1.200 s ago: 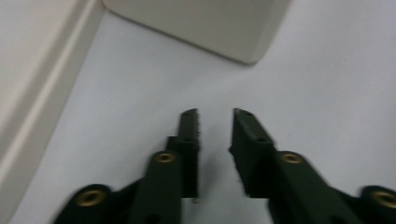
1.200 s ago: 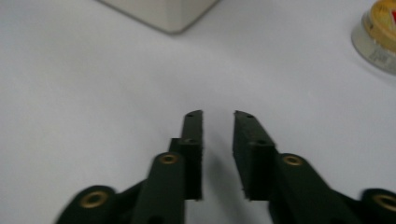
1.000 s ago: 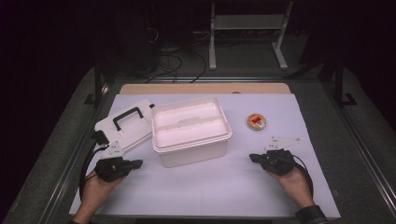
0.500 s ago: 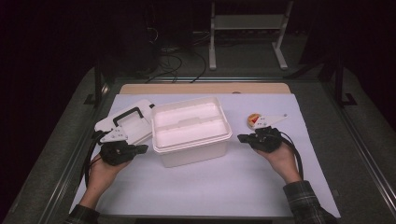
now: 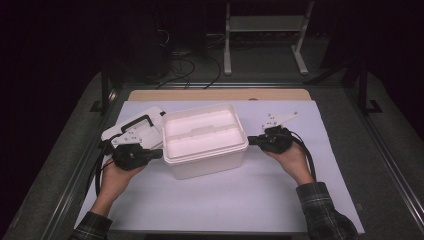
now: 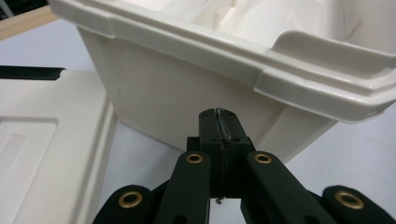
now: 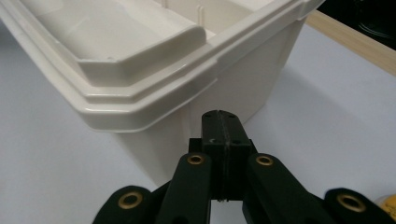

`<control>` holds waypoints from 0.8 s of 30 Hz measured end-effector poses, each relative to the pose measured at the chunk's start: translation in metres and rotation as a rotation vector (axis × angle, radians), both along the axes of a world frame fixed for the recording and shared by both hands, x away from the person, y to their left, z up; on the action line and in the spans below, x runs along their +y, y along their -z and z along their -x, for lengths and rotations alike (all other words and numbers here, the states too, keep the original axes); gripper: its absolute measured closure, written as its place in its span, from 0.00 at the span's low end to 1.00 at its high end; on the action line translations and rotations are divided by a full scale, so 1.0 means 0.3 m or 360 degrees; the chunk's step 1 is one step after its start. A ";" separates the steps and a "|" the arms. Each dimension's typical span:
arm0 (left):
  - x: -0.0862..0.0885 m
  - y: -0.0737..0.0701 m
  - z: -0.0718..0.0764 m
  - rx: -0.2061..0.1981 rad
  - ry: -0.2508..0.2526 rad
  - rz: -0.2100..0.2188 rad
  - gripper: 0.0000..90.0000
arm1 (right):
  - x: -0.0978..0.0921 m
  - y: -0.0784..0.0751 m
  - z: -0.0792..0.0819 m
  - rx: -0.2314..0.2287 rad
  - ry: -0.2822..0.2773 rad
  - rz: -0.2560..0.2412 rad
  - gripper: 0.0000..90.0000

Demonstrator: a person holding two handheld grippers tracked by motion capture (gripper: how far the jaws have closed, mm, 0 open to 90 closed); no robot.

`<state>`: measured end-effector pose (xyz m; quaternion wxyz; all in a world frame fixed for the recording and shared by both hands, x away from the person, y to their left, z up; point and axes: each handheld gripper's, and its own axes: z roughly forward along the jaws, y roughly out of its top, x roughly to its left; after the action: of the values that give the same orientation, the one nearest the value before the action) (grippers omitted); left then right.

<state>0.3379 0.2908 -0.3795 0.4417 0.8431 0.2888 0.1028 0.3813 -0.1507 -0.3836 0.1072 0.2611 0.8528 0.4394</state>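
An open white plastic box stands in the middle of the white table sheet, with a tray insert inside it. Its lid, which has a black handle, lies flat just left of it. My left gripper is shut on nothing, its tip just under the box's left rim. My right gripper is also shut on nothing, and its tip sits under the box's right rim. In each gripper view the black jaws are pressed together just short of the box wall.
A wooden board lies along the far edge of the white sheet. A small yellow object peeks in beside my right gripper. Metal rails run along both table sides; a white stand and cables are beyond.
Both grippers have moved forward and inward from the near table area to the box's left and right sides. The small red and yellow object is now covered by my right gripper.
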 end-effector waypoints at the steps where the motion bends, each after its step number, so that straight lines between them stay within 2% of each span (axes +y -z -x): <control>1: -0.005 0.000 0.001 0.0004 0.0007 0.0000 1.00 | 0.001 0.001 0.001 0.0004 -0.0008 -0.0009 1.00; 4: -0.021 -0.003 0.007 0.0000 0.0032 -0.0010 1.00 | 0.000 -0.007 0.004 0.0012 -0.0032 -0.0056 1.00; 13: -0.021 -0.001 0.014 0.0003 0.0045 -0.0010 1.00 | -0.004 -0.003 0.002 0.0007 -0.0045 -0.0079 1.00; 15: -0.021 -0.001 0.018 0.0010 0.0057 -0.0003 1.00 | -0.007 -0.002 0.003 0.0012 -0.0060 -0.0087 1.00; 16: -0.022 -0.001 0.020 0.0011 0.0064 0.0006 1.00 | -0.005 -0.004 0.007 0.0017 -0.0095 -0.0108 1.00; 24: -0.020 -0.004 0.031 0.0018 0.0096 0.0007 1.00 | -0.008 -0.012 0.034 0.0017 -0.0118 -0.0076 1.00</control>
<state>0.3288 0.2849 -0.3784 0.4449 0.8510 0.2660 0.0841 0.3711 -0.1530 -0.3801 0.0799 0.2341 0.8517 0.4620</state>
